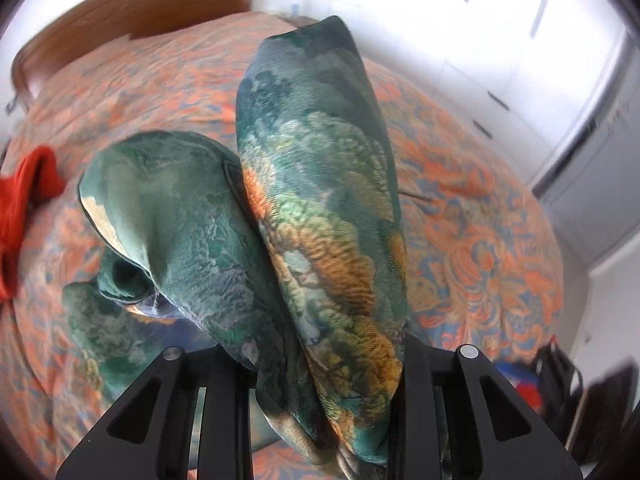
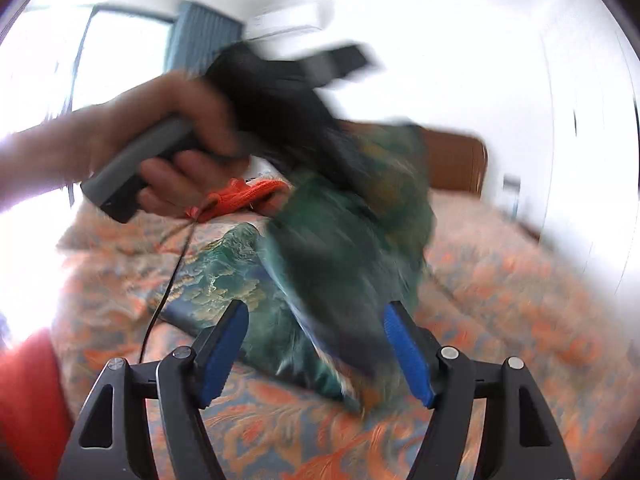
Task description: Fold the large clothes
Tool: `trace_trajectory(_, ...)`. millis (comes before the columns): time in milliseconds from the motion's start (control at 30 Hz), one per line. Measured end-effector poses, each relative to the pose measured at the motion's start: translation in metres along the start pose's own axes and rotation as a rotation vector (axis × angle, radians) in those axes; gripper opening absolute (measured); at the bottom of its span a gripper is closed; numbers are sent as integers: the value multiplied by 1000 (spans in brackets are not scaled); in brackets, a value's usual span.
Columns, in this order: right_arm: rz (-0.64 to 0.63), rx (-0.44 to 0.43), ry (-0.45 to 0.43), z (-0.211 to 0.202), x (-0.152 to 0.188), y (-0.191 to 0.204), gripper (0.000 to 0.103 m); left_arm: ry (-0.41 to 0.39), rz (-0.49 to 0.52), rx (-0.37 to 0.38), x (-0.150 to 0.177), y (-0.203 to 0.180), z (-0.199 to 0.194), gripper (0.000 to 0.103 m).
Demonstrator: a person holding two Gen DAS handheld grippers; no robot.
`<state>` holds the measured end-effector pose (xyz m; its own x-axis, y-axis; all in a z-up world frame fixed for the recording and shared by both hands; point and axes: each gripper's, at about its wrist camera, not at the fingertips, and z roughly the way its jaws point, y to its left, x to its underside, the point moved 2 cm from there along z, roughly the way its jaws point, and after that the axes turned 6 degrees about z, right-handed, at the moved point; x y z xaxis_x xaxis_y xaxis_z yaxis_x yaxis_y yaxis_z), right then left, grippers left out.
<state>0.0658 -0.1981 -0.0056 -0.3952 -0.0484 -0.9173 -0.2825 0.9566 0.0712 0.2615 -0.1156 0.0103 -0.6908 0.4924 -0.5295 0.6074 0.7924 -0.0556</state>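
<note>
A large green garment with orange and gold print (image 1: pixel 320 208) hangs in folds from my left gripper (image 1: pixel 320 380), which is shut on it; its lower part rests on the bed. In the right wrist view the same garment (image 2: pixel 344 248) is blurred and hangs from the left gripper (image 2: pixel 288 92), held up in a hand (image 2: pixel 172 128). My right gripper (image 2: pixel 316 344) is open, blue pads (image 2: pixel 224 352) wide apart, with the garment's lower folds just beyond and between them, not gripped.
The bed has an orange and blue patterned cover (image 1: pixel 480 216) and a wooden headboard (image 1: pixel 132 20). A red garment (image 1: pixel 24 200) lies at the bed's left side, also in the right wrist view (image 2: pixel 240 196). White wardrobes (image 1: pixel 500 40) stand beyond. A black cable (image 2: pixel 168 280) trails over the bed.
</note>
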Motion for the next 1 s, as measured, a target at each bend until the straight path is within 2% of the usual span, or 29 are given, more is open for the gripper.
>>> trace_trajectory(100, 116, 0, 47, 4, -5, -27, 71, -20, -78, 9, 13, 32, -10, 27)
trace_trajectory(167, 141, 22, 55, 12, -12, -37, 64, -28, -136, 21, 23, 51, -15, 27)
trace_trajectory(233, 152, 20, 61, 22, -19, -39, 61, -30, -190, 26, 36, 70, -15, 28)
trace_trajectory(300, 163, 11, 74, 29, -27, -42, 54, -31, -230, 31, 44, 82, -14, 28)
trace_trajectory(400, 165, -36, 127, 71, -37, -25, 45, -39, -290, 32, 60, 103, -11, 28)
trace_trajectory(600, 147, -119, 226, 141, -47, 13, 45, -56, -429, 26, 110, 155, -8, 29)
trace_trajectory(733, 127, -138, 344, 195, -25, 27, 45, -37, -562, 65, 151, 191, 21, 34)
trace_trajectory(800, 79, -114, 393, 211, -8, 35, 46, -24, -603, 89, 163, 199, 41, 36)
trace_trajectory(867, 30, -61, 437, 229, 13, 41, 46, -40, -619, 108, 169, 204, 57, 37)
trace_trajectory(1000, 24, -14, 460, 248, 29, 39, 46, -60, -653, 132, 170, 211, 75, 41)
